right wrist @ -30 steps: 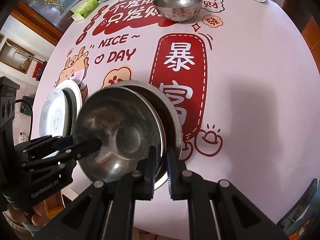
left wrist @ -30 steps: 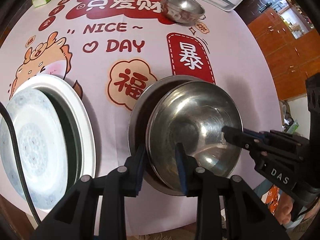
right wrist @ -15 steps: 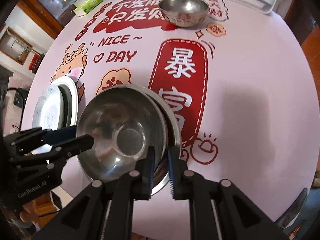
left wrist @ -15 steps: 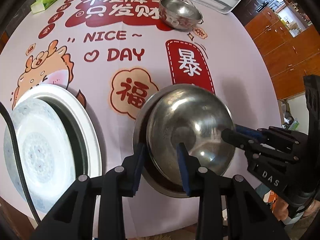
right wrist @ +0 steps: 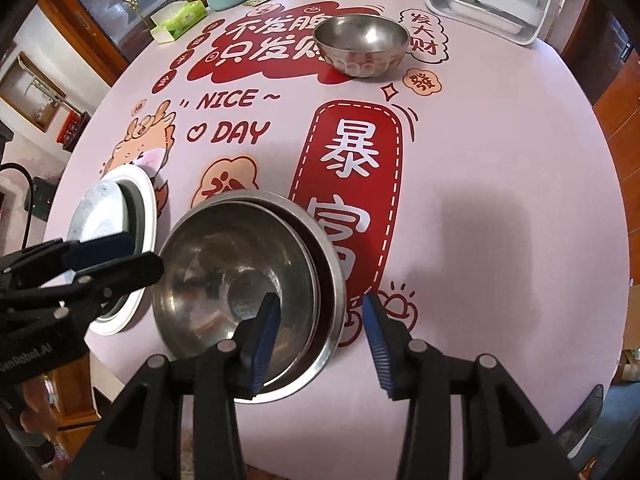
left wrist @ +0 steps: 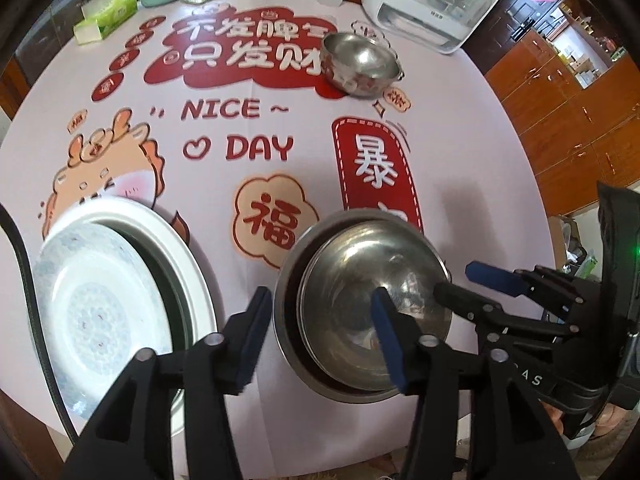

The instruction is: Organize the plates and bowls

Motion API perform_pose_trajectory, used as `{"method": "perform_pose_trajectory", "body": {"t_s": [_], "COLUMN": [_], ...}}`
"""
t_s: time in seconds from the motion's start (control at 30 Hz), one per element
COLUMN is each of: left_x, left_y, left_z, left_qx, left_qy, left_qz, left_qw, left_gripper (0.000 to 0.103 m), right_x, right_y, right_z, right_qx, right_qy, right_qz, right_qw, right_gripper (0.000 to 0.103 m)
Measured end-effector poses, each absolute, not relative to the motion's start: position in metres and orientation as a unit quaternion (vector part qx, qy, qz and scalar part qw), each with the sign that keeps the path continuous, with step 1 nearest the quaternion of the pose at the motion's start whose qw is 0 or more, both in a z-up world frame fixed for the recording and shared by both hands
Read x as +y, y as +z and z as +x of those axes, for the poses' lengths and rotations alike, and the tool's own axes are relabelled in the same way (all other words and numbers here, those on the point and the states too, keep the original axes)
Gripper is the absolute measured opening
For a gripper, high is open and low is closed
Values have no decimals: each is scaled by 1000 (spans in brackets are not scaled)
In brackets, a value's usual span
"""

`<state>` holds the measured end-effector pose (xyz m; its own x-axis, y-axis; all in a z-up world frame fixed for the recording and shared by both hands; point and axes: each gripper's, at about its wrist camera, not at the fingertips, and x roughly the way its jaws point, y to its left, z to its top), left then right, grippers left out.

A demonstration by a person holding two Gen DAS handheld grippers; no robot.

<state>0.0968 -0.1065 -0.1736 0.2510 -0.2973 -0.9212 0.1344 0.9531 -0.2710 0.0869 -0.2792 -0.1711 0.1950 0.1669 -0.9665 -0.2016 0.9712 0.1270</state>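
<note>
over nested steel bowls (left wrist: pixel 360 300), both grippers just opened.

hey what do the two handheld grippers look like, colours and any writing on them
Both are black plastic with round silver rivets. The left gripper and right gripper each carry two fingers lined with ribbed blue pads. White lettering shows on both bodies, partly cut off. A black cable runs beside the left one, and a green light glows on the right.

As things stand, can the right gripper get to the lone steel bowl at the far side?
Probably yes: right gripper is open and empty, and only bare tablecloth lies between it and the far bowl.
</note>
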Motion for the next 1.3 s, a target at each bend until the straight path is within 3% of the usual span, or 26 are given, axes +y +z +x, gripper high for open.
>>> {"method": "perform_pose_trajectory", "body": {"t_s": [0.2,0.87,1.3], "left_x": [-108,-101,-132], "left_y": [-155,-67,-66], "left_z": [101,203,306], "left_qx": [582,504,495], "left_qy": [-144,-146,-169], "left_qz": [-74,-38,-12], "left_qw": [797,850,852], "left_gripper": [61,62,62], "right_x": [-287,-336,-360], "right_y": [-160,-70,-83], "right_z": [85,165,257], "right_qx": [615,544,546], "right_qy": [122,91,58], "right_qz": [-4,26,66], "right_qw": [779,833,833], "right_gripper": [43,43,43]}}
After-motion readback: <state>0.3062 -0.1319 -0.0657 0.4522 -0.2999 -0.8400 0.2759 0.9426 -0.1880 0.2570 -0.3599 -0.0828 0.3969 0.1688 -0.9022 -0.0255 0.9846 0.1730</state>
